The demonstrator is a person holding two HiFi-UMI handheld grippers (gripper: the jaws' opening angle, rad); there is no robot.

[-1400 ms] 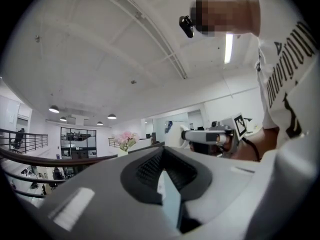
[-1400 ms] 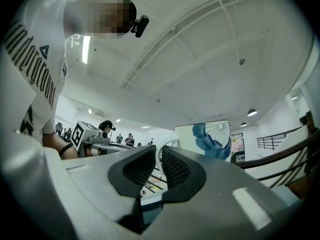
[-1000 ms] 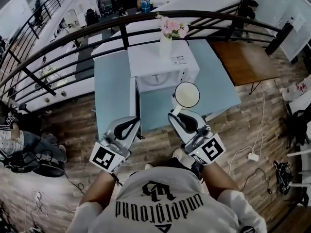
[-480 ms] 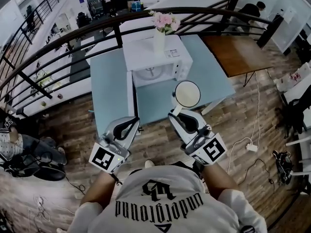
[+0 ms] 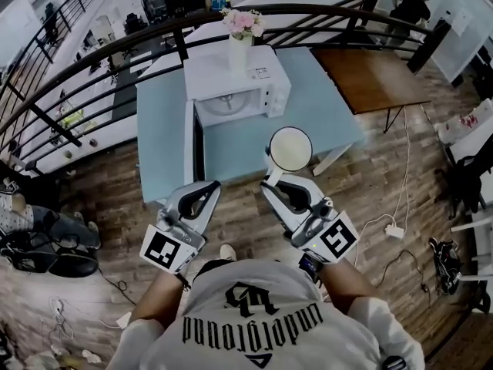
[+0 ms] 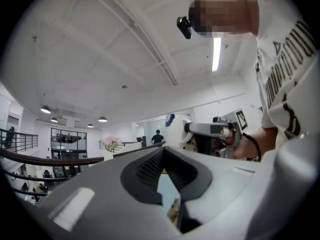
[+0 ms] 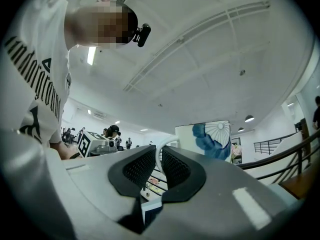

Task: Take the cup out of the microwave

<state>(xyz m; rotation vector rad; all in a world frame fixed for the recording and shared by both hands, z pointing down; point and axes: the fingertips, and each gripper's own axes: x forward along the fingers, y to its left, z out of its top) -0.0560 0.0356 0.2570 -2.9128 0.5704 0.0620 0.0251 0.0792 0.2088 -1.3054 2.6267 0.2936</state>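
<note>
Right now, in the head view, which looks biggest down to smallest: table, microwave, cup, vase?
1. table
2. microwave
3. cup and vase: the cup looks wider, but it is held up nearer the camera, so I won't rank these two.

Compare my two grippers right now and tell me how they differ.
The right gripper pinches the white cup by its handle; the left gripper holds nothing. The right gripper's jaws stand slightly apart around the handle; the left gripper's meet at the tips. Both are grey and point toward the open microwave.
</note>
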